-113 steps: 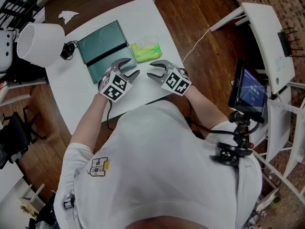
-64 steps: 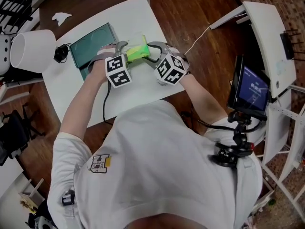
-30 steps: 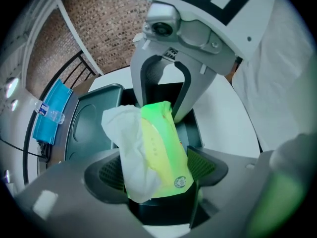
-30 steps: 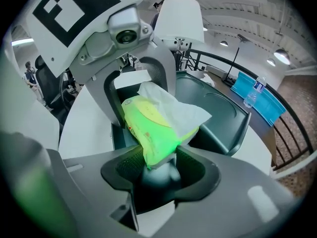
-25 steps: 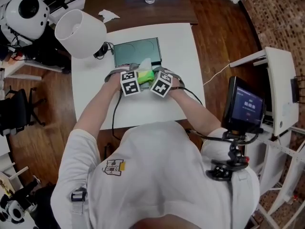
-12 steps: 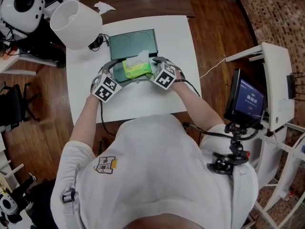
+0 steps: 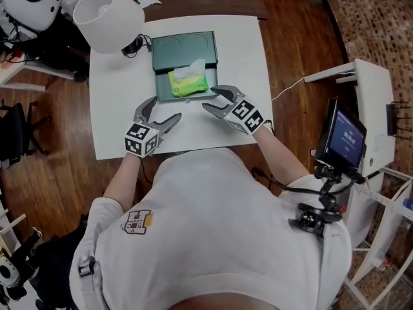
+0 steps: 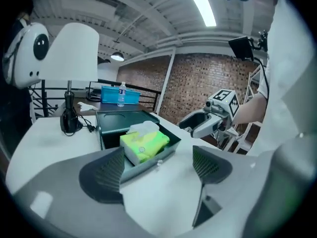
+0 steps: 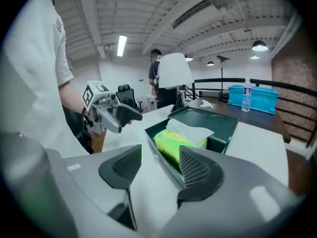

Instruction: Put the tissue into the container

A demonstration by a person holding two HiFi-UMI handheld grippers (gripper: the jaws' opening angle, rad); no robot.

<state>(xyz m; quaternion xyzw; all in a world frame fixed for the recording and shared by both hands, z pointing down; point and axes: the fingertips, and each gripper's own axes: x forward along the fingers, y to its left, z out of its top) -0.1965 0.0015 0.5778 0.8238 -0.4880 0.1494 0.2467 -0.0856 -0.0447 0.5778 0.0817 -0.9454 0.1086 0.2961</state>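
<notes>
The yellow-green tissue pack [image 7: 188, 82], with a white tissue sticking out of its top, lies in the near end of the dark green container [image 7: 169, 46] on the white table. Both grippers hover over the table on the near side of the container, apart from it. My left gripper [image 7: 164, 112] has its jaws apart and closing, with nothing between them. My right gripper [image 7: 215, 100] is likewise closing on nothing. In the left gripper view the tissue pack [image 8: 143, 144] sits ahead between the fingertips [image 8: 106, 175]. In the right gripper view the tissue pack [image 9: 176, 142] shows just beyond the fingertips [image 9: 198, 170].
A white lamp shade [image 7: 108, 17] stands at the table's far left corner with a black plug [image 7: 134, 44] beside it. A screen on a stand [image 7: 347, 141] is at the right, off the table. The white table [image 7: 116, 108] ends close to the person's body.
Both grippers have let go of the tissue pack and drawn back toward the person. The pack now rests in the container.
</notes>
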